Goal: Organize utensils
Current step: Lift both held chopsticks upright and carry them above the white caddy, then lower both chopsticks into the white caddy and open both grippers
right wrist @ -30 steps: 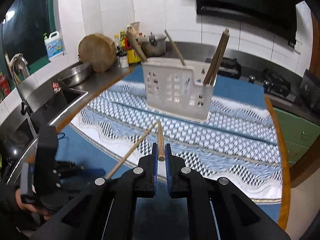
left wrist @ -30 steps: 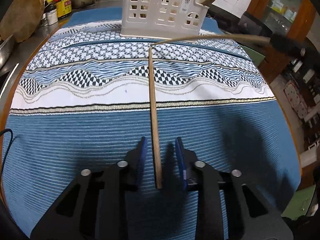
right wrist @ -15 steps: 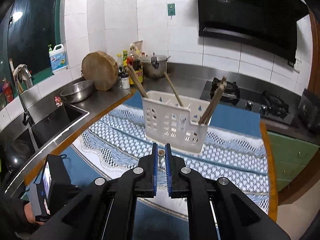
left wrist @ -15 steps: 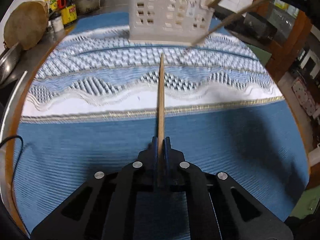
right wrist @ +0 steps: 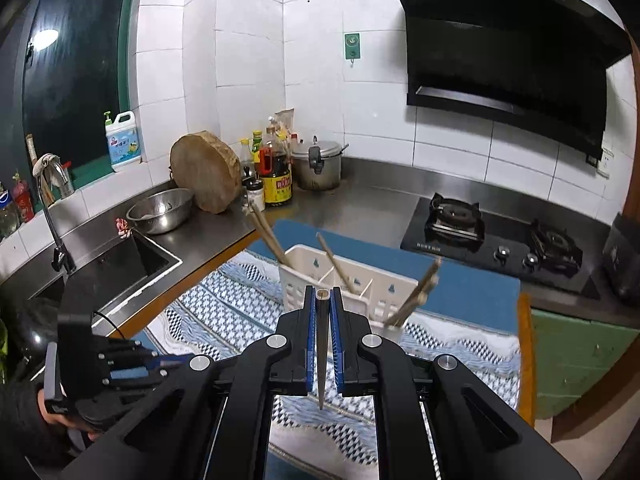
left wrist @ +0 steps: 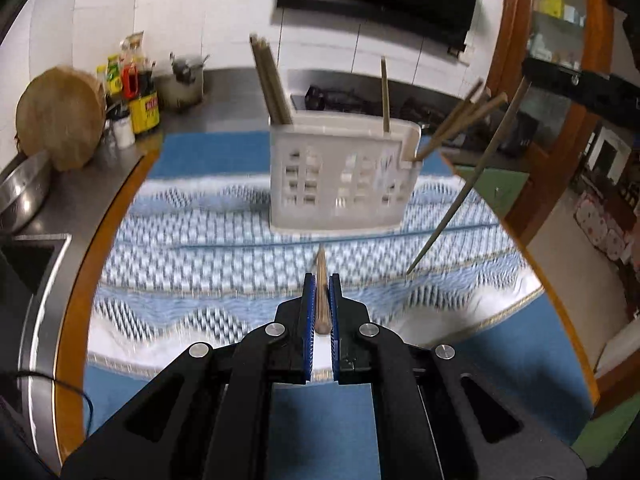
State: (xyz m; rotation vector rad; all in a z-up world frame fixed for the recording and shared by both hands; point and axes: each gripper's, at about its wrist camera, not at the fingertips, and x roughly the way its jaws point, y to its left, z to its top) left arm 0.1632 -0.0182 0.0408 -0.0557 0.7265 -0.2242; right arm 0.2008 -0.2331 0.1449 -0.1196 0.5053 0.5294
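My left gripper (left wrist: 321, 280) is shut on a wooden chopstick (left wrist: 321, 296), held off the cloth and pointing at the white utensil basket (left wrist: 340, 184). In the right wrist view my right gripper (right wrist: 322, 292) is shut on a second chopstick (right wrist: 322, 352), whose thin end hangs below the jaws; this chopstick (left wrist: 460, 196) slants down at the right of the left wrist view. The basket (right wrist: 384, 292) stands just beyond the right fingertips. It holds chopsticks in its left end (left wrist: 272, 80), middle (left wrist: 385, 96) and right end (left wrist: 456, 124). The left gripper (right wrist: 160, 364) shows at lower left.
A blue-and-white patterned cloth (left wrist: 200, 240) covers the round table with its wooden rim (left wrist: 76, 280). Behind it lie a sink (right wrist: 108, 264), steel bowl (right wrist: 160, 210), round chopping block (right wrist: 206, 172), sauce bottles (right wrist: 276, 176), pot (right wrist: 318, 164) and gas stove (right wrist: 500, 236).
The left gripper closed on the chopstick that lay on the cloth and lifted it. The right gripper rose with its chopstick. Both views now look higher, toward the basket.
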